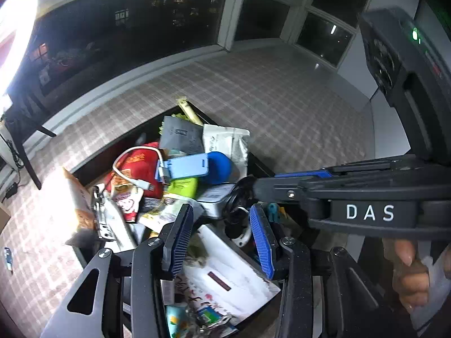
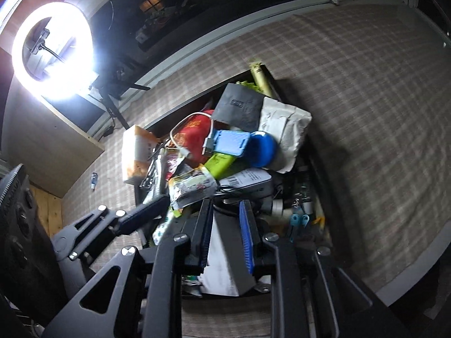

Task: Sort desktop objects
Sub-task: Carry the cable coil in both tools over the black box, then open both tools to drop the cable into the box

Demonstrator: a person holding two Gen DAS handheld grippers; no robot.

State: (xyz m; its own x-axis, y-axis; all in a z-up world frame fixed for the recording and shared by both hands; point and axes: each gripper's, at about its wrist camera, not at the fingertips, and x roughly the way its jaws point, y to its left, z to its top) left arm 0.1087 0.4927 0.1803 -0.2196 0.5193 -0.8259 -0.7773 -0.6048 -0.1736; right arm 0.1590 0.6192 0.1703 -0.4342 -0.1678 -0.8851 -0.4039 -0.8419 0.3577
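Observation:
A dark open box [image 1: 84,166] on a checked tablecloth is heaped with desktop objects: a light blue phone stand [image 1: 184,166], a blue round object [image 1: 218,166], a white cable [image 1: 132,157], a red pouch [image 1: 138,163], a grey wallet [image 1: 181,138], a green case [image 1: 183,187]. My left gripper [image 1: 221,217] is open above the pile, over a white booklet [image 1: 225,270]. My right gripper [image 2: 225,211] hovers open above a white box [image 2: 222,256] at the pile's near end. The same stand [image 2: 229,138] and wallet [image 2: 236,107] show in the right wrist view. The right gripper's arm [image 1: 352,188] crosses the left wrist view.
The checked tablecloth [image 1: 253,90] surrounds the box. A small blue item [image 1: 8,257] lies on the cloth at the left. A bright ring light [image 2: 53,48] stands beyond the table. Dark windows [image 1: 126,28] run behind.

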